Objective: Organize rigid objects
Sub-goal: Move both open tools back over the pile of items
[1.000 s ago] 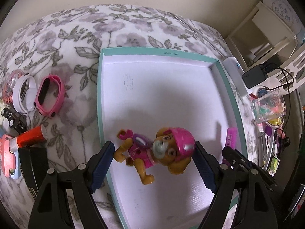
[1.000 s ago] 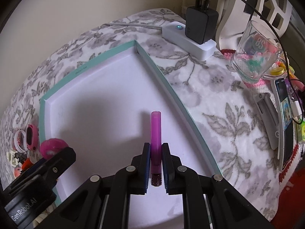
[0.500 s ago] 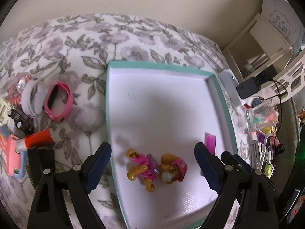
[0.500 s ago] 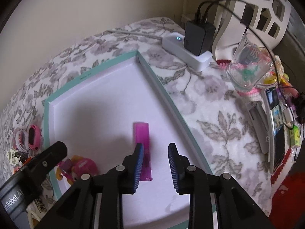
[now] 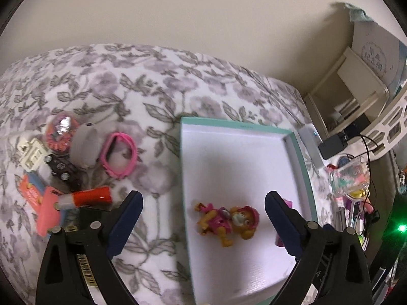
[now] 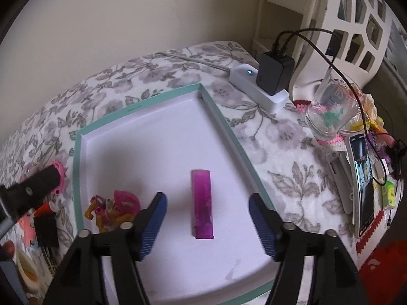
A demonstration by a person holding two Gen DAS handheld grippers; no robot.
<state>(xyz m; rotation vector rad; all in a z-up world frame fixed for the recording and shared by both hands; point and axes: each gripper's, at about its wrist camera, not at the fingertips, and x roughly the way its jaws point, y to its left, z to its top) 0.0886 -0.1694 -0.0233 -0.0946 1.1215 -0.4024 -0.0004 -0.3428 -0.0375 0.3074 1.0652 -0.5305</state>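
Purple bar [image 6: 202, 203] now lies released inside the teal tray [image 6: 221, 119], beside the toy pup [image 5: 229, 219]; right gripper [image 6: 207, 218] and left gripper [image 5: 202, 209] are opening, empty.

Both grippers had black, angular plastic arms with silver round screws at the joints. The left gripper [image 5: 203, 213] and right gripper [image 6: 207, 214] carried ribbed dark-blue pads [image 6: 152, 228] on their fingers.
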